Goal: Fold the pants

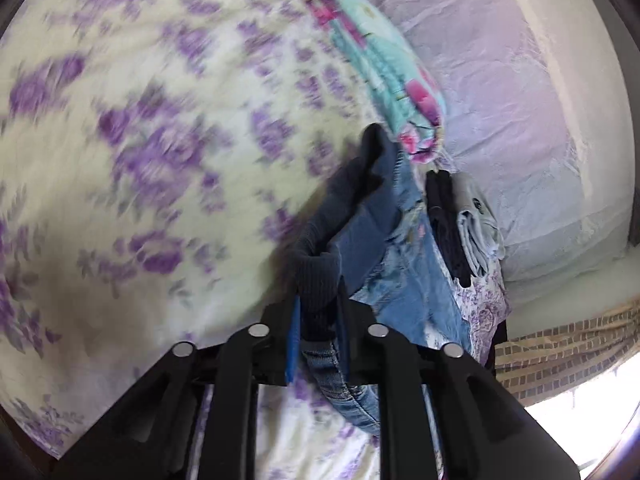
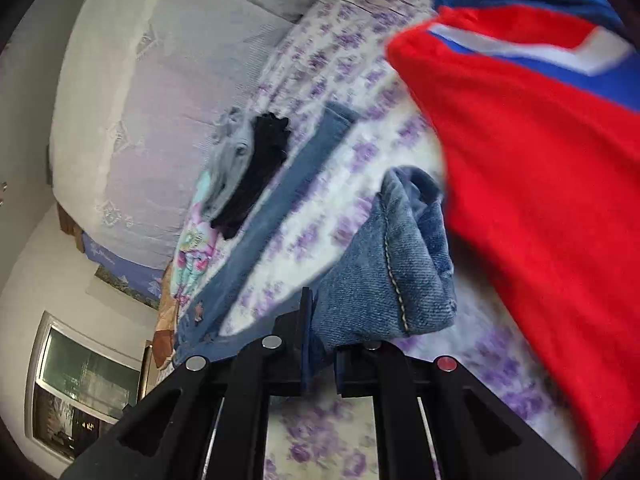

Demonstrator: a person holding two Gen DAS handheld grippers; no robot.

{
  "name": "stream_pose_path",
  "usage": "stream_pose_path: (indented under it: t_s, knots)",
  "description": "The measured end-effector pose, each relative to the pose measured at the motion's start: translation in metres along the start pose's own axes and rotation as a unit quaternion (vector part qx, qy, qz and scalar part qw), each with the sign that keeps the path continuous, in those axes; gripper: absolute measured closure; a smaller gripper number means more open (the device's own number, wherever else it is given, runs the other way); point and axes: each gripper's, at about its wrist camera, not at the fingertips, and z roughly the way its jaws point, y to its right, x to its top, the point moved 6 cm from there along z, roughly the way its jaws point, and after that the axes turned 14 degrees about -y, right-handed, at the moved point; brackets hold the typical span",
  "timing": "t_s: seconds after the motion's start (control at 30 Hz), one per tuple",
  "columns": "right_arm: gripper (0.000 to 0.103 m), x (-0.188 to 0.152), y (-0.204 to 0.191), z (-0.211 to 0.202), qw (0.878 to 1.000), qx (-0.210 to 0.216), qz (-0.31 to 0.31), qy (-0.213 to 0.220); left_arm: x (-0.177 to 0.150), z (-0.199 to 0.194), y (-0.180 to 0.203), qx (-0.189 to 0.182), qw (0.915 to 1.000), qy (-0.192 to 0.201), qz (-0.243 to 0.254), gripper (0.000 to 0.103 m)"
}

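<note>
Left wrist view: I had the left tool (image 1: 318, 316) clamped down on a bunched end of the jeans (image 1: 404, 264), dark ribbed band pinched between the fingers, probably the waistband, though blur made that hard to confirm. The denim ran from the tool out over the bed (image 1: 120, 140) with its purple floral sheet, lifted rather than lying flat. I held it up so the legs could hang straight before a fold. Right wrist view: the right tool (image 2: 320, 344) was closed on another bunch of the same jeans, a stitched hem or cuff, I judged. With both ends gripped I could pull the garment taut between the tools. A long strip of denim lay across the sheet toward a small pile of folded clothes (image 2: 248, 172), black and grey pieces, beside a turquoise patterned cloth (image 1: 384, 68). A red and blue garment (image 2: 540, 168) filled the right side, close to the lens. No fold was visible yet; I took this as the stretch-out step.
</note>
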Motion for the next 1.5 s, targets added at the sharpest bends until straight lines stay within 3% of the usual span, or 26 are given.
stream_pose_path:
  t_s: [0.1, 0.17, 0.23, 0.3, 0.37, 0.43, 0.5, 0.63, 0.73, 0.9, 1.03, 1.17, 1.23, 1.3, 1.5]
  knots:
    - [0.095, -0.015, 0.011, -0.004, 1.0, 0.015, -0.008, -0.008, 0.0, -0.008, -0.007, 0.001, 1.0, 0.007, 0.0, 0.066]
    - [0.088, -0.019, 0.011, -0.019, 1.0, -0.002, -0.002, 0.006, 0.002, -0.025, -0.009, 0.031, 0.9989, 0.034, -0.001, 0.051]
    - [0.071, -0.021, 0.009, -0.041, 0.999, -0.019, 0.003, 0.037, 0.002, -0.052, -0.008, 0.08, 0.9931, 0.086, 0.01, 0.034]
    - [0.068, -0.021, 0.001, -0.061, 0.996, -0.038, -0.006, 0.077, 0.0, -0.075, 0.003, 0.116, 0.9848, 0.125, 0.035, 0.033]
    - [0.066, -0.016, -0.019, -0.077, 0.99, -0.06, -0.038, 0.122, -0.002, -0.082, 0.027, 0.123, 0.981, 0.13, 0.075, 0.028]
    - [0.054, -0.01, -0.051, -0.083, 0.982, -0.07, -0.086, 0.156, -0.006, -0.072, 0.058, 0.119, 0.9783, 0.121, 0.12, 0.018]
    - [0.042, -0.007, -0.077, -0.076, 0.976, -0.065, -0.125, 0.164, -0.013, -0.05, 0.09, 0.122, 0.9726, 0.109, 0.165, 0.016]
    - [0.038, -0.007, -0.125, -0.037, 0.971, -0.051, -0.192, 0.133, -0.037, 0.02, 0.144, 0.136, 0.9568, 0.063, 0.249, 0.012]
    - [0.032, -0.01, -0.129, -0.012, 0.976, -0.022, -0.195, 0.093, -0.047, 0.063, 0.154, 0.153, 0.9485, 0.027, 0.276, 0.012]
    - [0.032, -0.004, -0.086, 0.03, 0.99, -0.046, -0.128, 0.029, -0.03, 0.104, 0.133, 0.153, 0.9587, -0.015, 0.239, 0.012]
    - [0.035, 0.003, -0.049, 0.032, 0.993, -0.066, -0.096, 0.032, -0.019, 0.115, 0.114, 0.121, 0.967, -0.047, 0.219, 0.012]
    - [0.036, 0.006, -0.041, 0.018, 0.991, -0.079, -0.092, 0.049, -0.021, 0.11, 0.115, 0.119, 0.9646, -0.05, 0.23, 0.015]
    - [0.034, 0.008, -0.046, 0.014, 0.99, -0.084, -0.094, 0.06, -0.023, 0.102, 0.121, 0.126, 0.9648, -0.029, 0.229, 0.013]
    - [0.032, 0.008, -0.064, 0.015, 0.989, -0.071, -0.114, 0.063, -0.024, 0.092, 0.133, 0.139, 0.9599, 0.005, 0.244, 0.011]
    - [0.025, 0.013, -0.148, 0.069, 0.981, -0.025, -0.191, 0.021, -0.006, 0.094, 0.171, 0.131, 0.9554, 0.018, 0.264, 0.007]
